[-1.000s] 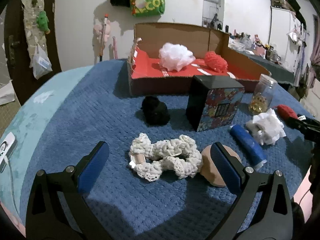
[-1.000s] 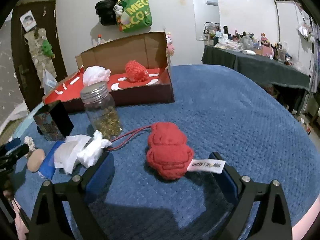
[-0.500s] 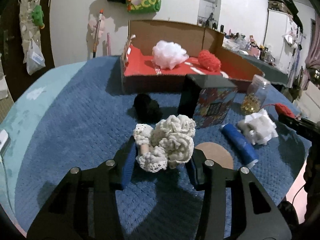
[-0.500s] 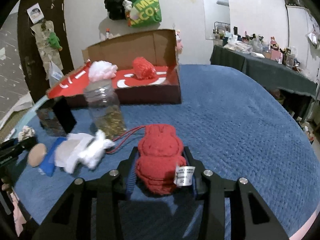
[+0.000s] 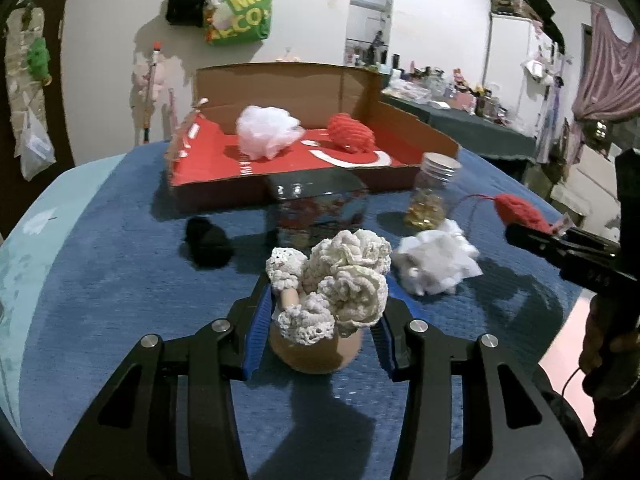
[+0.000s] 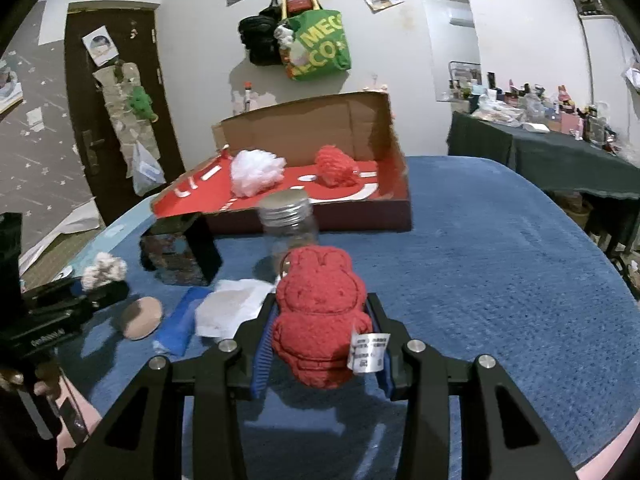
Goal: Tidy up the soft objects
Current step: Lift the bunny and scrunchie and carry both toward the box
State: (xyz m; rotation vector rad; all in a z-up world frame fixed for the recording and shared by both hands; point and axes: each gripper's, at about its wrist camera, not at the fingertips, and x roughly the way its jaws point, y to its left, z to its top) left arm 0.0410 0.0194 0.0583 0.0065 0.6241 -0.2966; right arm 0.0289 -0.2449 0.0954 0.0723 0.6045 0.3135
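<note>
Left wrist view: our left gripper, open a second ago, now clamps one cream crochet bundle lifted above the blue blanket; the cardboard box holds two soft items, one white pouf and one red yarn ball. Right wrist view: our right gripper, likewise open earlier, now squeezes one red plush, raised before one jar.

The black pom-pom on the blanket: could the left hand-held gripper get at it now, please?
Probably not yet: the left hand-held gripper is shut on the cream crochet piece. The black pom-pom lies uncovered ahead to its left, otherwise approachable.
</note>
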